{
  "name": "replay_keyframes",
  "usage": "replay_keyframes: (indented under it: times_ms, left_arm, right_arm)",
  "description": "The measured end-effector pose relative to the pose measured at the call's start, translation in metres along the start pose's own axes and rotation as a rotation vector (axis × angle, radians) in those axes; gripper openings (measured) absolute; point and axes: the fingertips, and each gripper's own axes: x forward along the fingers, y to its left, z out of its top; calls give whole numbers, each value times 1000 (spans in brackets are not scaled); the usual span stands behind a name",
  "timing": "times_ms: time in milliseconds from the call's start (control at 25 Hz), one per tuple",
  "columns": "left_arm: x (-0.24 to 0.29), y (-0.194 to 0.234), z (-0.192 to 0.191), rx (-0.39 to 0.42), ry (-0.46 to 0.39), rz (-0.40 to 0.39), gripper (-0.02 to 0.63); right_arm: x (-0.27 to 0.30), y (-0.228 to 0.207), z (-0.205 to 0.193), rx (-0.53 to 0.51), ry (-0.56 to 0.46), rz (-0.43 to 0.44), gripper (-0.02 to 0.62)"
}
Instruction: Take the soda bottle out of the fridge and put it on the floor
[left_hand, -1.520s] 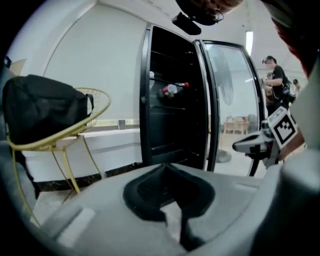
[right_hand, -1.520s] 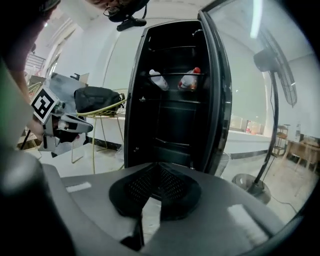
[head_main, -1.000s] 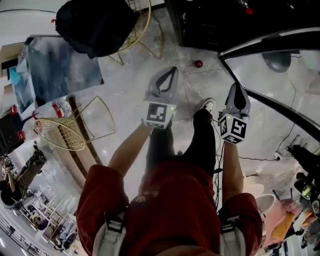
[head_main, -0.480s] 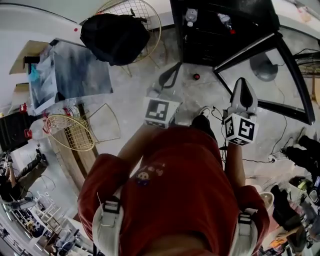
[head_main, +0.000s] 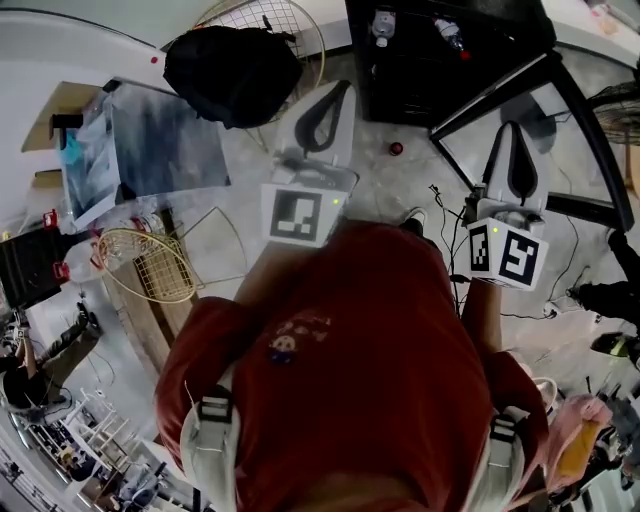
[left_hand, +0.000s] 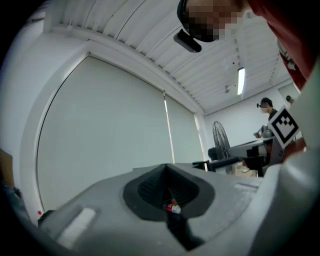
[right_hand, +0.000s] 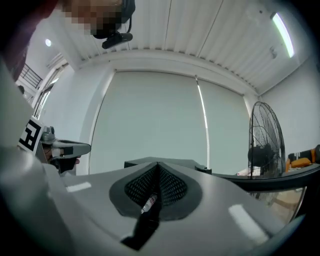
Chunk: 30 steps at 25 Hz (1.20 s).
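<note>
You're holding left hand-held gripper (head_main: 330, 105) and right hand-held gripper (head_main: 513, 150) shut, empty — bottle (head_main: 449, 34) sitting in open fridge (head_main: 420, 85), whole task remaining.

The floor (head_main: 370, 190) is pale and shiny, like grey-white stone. A small red cap (head_main: 396, 148) lies on it. Thin black cables (head_main: 447, 215) curl across it on the right. A gold wire chair (head_main: 150, 265) stands on the left. A second wire chair (head_main: 262, 14) is at the top, with a black bag (head_main: 230, 70) on it. Between them is a big sheet (head_main: 160, 140) painted grey and blue. The far wall has wide windows covered by pale blinds (right_hand: 150, 120). The white ceiling (right_hand: 200, 30) is made of long strips. A long lamp (right_hand: 282, 27) glows in it. A tall round fan (right_hand: 265, 142) stands to the right of the blinds.
</note>
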Motion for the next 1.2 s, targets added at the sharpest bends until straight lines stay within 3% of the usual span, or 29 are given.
replay_keyframes:
  times_ms: [200, 520, 1200]
  left_arm:
    - [0, 4, 15, 53, -53, -2, -2]
    - [6, 9, 9, 13, -21, -6, -2]
    - [18, 7, 14, 19, -24, 17, -2]
  right_arm:
    - [3, 8, 3, -8, -18, -4, 0]
    - [13, 12, 7, -22, -18, 0, 2]
    - [22, -2, 15, -14, -38, 20, 2]
